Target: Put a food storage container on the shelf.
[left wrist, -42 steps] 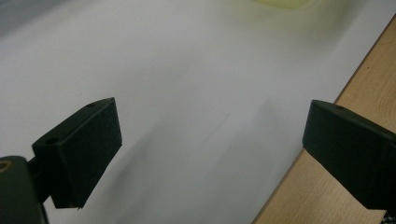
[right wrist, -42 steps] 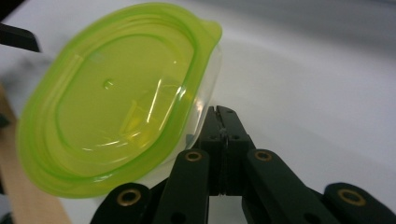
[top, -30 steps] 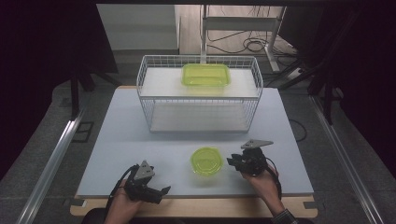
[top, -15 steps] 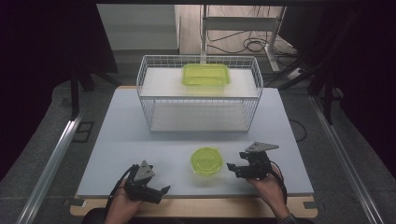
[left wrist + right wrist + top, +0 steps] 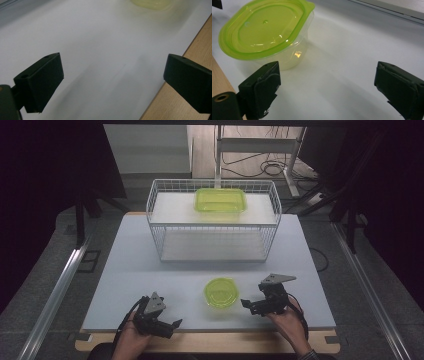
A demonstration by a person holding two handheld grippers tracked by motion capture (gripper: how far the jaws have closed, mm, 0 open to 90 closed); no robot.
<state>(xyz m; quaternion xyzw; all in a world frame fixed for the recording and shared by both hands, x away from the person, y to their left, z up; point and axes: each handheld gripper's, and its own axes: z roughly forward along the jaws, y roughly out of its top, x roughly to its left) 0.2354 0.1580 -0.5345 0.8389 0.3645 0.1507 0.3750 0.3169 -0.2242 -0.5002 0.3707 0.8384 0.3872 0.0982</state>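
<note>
A small round clear container with a green lid [image 5: 220,292] [image 5: 267,32] stands near the front of the white table [image 5: 150,270]. My right gripper [image 5: 248,306] [image 5: 329,87] rests just right of it. Its jaws have just been opening and now stand open, with only bare table between them; the container sits just beyond its left jaw. My left gripper [image 5: 167,325] [image 5: 112,82] lies at the front left edge, open and holding nothing. The container's edge [image 5: 152,3] shows blurred at the top of the left gripper view.
A white wire basket [image 5: 160,227] stands at the back of the table, and a rectangular green container [image 5: 220,200] sits up high in it. A wooden strip [image 5: 210,342] [image 5: 190,45] runs along the table's front edge. Metal rails flank the table.
The right gripper's jaws have spread apart beside the round container, which stays where it was. The left gripper has not moved.
</note>
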